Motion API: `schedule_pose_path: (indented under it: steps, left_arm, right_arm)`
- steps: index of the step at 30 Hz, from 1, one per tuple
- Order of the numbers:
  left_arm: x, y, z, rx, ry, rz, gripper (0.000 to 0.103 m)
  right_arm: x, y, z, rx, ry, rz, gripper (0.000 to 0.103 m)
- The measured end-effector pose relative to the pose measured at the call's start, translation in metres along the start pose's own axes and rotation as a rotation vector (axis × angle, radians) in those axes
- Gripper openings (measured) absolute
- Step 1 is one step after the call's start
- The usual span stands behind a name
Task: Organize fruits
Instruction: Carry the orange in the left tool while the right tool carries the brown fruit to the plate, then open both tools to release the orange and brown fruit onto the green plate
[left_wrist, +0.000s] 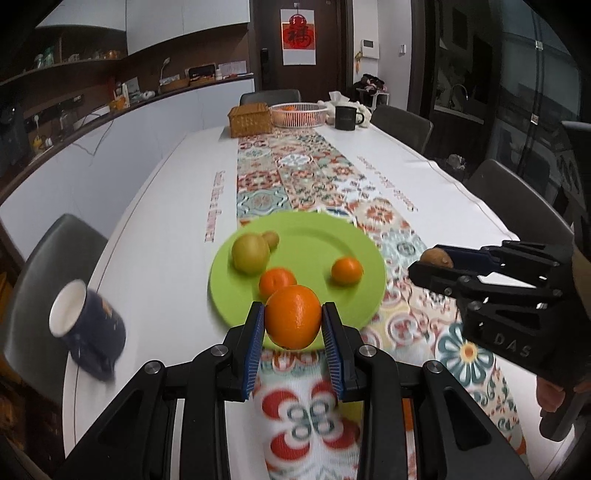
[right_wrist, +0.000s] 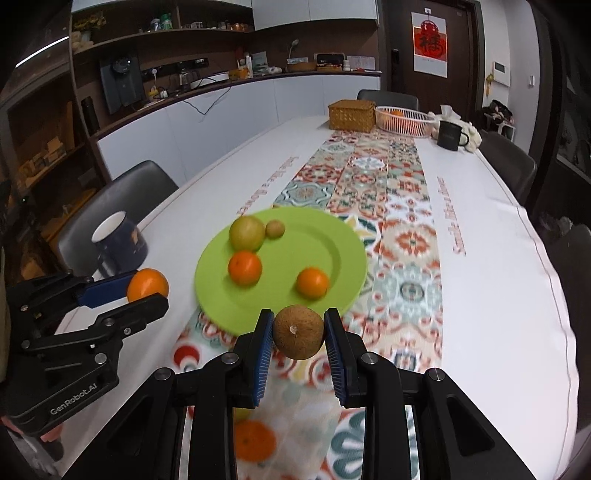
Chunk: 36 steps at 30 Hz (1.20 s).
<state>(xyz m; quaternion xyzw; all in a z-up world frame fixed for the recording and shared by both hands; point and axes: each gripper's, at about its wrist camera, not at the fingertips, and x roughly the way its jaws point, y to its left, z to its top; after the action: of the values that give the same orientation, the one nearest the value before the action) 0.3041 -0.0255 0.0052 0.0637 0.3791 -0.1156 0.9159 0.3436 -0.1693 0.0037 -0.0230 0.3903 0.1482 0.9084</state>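
Fruit is held in both tongs above the near end of the bench (left_wrist: 177, 177). Left tongs (left_wrist: 293, 325) are closed on an orange (left_wrist: 293, 316), blue pads pressing its two sides; the fruit hangs clear of the surface, in front of the near rim of the green plate (left_wrist: 347, 236). Right tongs (right_wrist: 298, 334) are closed on a brown kiwi (right_wrist: 298, 336), gripped likewise at both sides and clear of the cloth. Each tool also shows in the other's view: the right tongs at the right edge with the kiwi between the fingers, the left tongs at the lower left with the orange.

Plate contents: one large yellow-green fruit (left_wrist: 250, 254) touching a small brown kiwi (left_wrist: 271, 239) at the far left, one mandarin (left_wrist: 276, 282) near the middle, a second mandarin (left_wrist: 346, 271) apart to the right. The plate lies partly on the patterned runner (left_wrist: 306, 177).

A dark blue mug (left_wrist: 86, 332) stands left of the plate, near the bench edge. At the far end: a wicker box (left_wrist: 250, 120), a white basket (left_wrist: 298, 114) with orange fruit inside, a black mug (left_wrist: 346, 117). Below the right tongs, blurred, one orange fruit (right_wrist: 255, 441) lies on the runner.
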Motion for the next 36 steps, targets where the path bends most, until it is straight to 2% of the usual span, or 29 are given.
schedule_pose_path:
  steps: [5,12,24,28,36]
  left_arm:
    - [0.017,0.004,0.021,0.007,-0.014,-0.006,0.031]
    - [0.050,0.013,0.040,-0.001,0.007,-0.015,0.031]
    - [0.097,0.021,0.055,0.003,0.057,-0.036,0.031]
    - [0.102,0.020,0.056,0.013,0.076,-0.039,0.032]
    - [0.083,0.018,0.050,0.031,0.045,0.006,0.036]
  right_arm:
    - [0.015,-0.006,0.019,-0.004,-0.001,0.004,0.029]
    - [0.045,-0.012,0.043,-0.012,0.013,0.007,0.029]
    - [0.096,-0.022,0.061,-0.003,0.068,0.030,0.029]
    - [0.105,-0.024,0.059,-0.001,0.082,0.027,0.029]
    - [0.100,-0.026,0.052,0.001,0.075,0.026,0.033]
